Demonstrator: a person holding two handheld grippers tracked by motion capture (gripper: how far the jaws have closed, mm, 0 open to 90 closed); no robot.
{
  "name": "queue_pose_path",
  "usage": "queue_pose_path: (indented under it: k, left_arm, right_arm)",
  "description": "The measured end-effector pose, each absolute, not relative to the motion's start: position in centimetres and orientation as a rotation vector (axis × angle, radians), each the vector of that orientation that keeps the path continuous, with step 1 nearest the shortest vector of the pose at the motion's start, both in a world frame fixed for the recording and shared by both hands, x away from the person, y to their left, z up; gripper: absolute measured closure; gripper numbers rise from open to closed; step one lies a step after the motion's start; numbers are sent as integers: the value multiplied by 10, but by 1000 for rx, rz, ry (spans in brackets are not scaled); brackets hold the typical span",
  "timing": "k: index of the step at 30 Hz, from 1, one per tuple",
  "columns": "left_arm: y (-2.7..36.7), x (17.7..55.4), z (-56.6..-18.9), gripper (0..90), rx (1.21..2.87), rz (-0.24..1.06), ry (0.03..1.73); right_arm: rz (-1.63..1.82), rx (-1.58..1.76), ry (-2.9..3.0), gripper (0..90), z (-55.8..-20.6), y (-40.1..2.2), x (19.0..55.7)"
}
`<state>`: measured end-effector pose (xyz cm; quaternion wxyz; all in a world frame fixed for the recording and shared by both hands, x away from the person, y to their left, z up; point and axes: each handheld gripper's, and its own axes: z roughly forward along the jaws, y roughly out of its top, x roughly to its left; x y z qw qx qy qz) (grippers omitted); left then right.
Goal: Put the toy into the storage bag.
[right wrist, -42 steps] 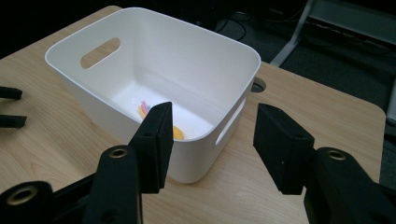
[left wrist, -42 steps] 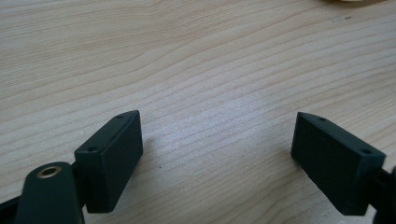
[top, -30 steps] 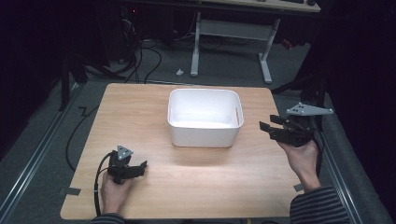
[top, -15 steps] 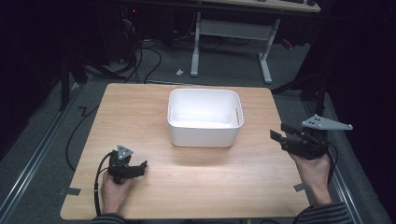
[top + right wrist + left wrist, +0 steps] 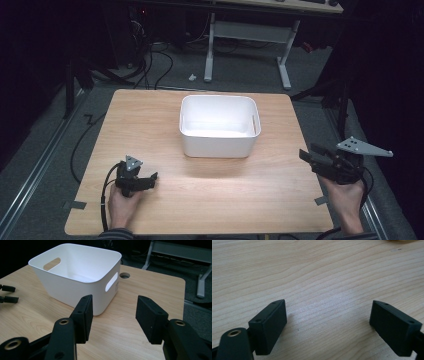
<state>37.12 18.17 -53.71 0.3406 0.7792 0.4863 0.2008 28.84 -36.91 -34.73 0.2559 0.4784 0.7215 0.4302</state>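
Observation:
A white plastic bin [image 5: 218,131] with handle cut-outs stands on the wooden table [image 5: 150,120], a little behind its middle; it looks empty. My left gripper [image 5: 151,179] rests low over the near left part of the table, jaws pointing right. In the left gripper view it [image 5: 328,322] is open wide over bare wood. My right gripper [image 5: 307,155] hovers at the table's right edge, pointing left toward the bin. In the right gripper view it [image 5: 113,315] is open with nothing between its jaws, and the bin [image 5: 75,275] stands beyond them.
A round cable hole [image 5: 124,275] sits in the table behind the bin. The left gripper's tips [image 5: 7,293] show at the far left of the right gripper view. White desk legs [image 5: 285,65] and cables [image 5: 150,65] lie on the dark floor beyond the table.
My right gripper has drifted toward the near side and slightly right, out past the table's right edge. The left gripper and the bin have stayed put.

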Motion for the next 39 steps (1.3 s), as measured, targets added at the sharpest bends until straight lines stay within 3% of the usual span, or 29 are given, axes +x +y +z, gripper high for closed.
queue_pose_path:
  k: [14,39]
  left_arm:
    - [181,371,-537,145,2028,523,1260]
    - [181,371,-537,145,2032,521,1254]
  right_arm:
    - [1222,1360,1957,485,-377,-373,281]
    - [1178,1382,2085,489,-434,-335,310]
